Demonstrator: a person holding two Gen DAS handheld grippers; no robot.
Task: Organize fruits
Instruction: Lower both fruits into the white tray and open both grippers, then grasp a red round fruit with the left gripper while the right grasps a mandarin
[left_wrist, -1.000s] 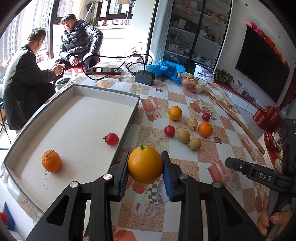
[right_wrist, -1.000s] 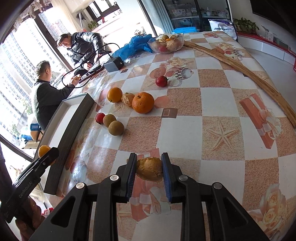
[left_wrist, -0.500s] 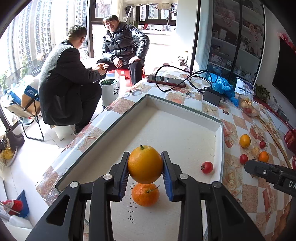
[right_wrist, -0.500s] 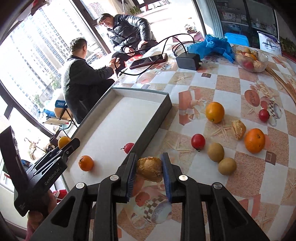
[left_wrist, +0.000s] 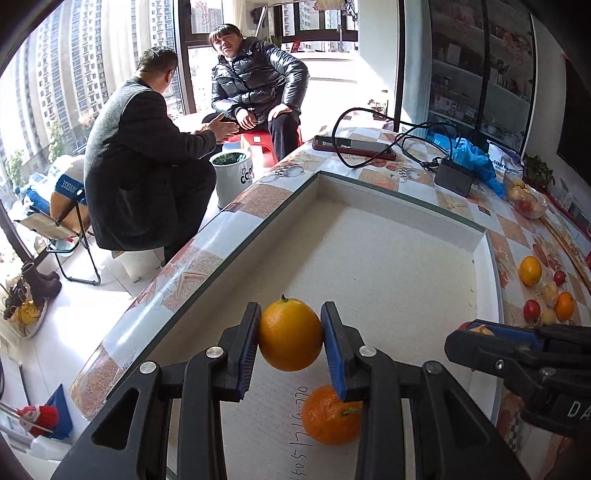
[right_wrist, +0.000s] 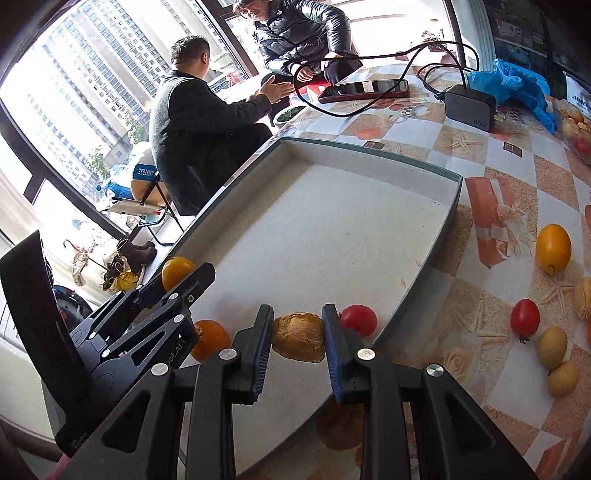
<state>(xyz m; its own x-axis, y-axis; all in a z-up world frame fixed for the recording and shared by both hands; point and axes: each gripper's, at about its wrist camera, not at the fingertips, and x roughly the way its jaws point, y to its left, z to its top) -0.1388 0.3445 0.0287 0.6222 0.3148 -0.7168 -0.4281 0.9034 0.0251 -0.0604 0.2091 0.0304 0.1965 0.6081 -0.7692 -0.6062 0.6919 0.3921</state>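
Since half a second ago the left gripper (left_wrist: 290, 341) has carried its yellow-orange citrus (left_wrist: 290, 335) further over the tray (left_wrist: 406, 218), so the small orange (left_wrist: 331, 414) that lay straight below the fruit now sits lower right of it, partly behind the right blue pad. The right gripper (right_wrist: 298, 338) has also come in over the tray; the red tomato (right_wrist: 358, 319) that lay ahead of it now shows just right of its right finger.

The left gripper is clenched on the citrus, both blue pads pressed to its sides, at lower centre of the left wrist view, above the tray's white floor. The right gripper grasps a brown, wrinkled fruit (right_wrist: 298, 336) the same way, at lower centre of the right wrist view, over the tray's near end.

In the right wrist view the left gripper appears at lower left with the citrus at its tip, and the small orange lies just right of it on the tray floor. At the right edge of that frame, loose fruit stays on the patterned tablecloth (right_wrist: 517, 177): a yellow citrus (right_wrist: 553, 248), a second tomato (right_wrist: 525, 319) and two small pale fruits (right_wrist: 557, 361). A phone (right_wrist: 364, 89) and black charger (right_wrist: 470, 106) lie in the upper part of the frame.
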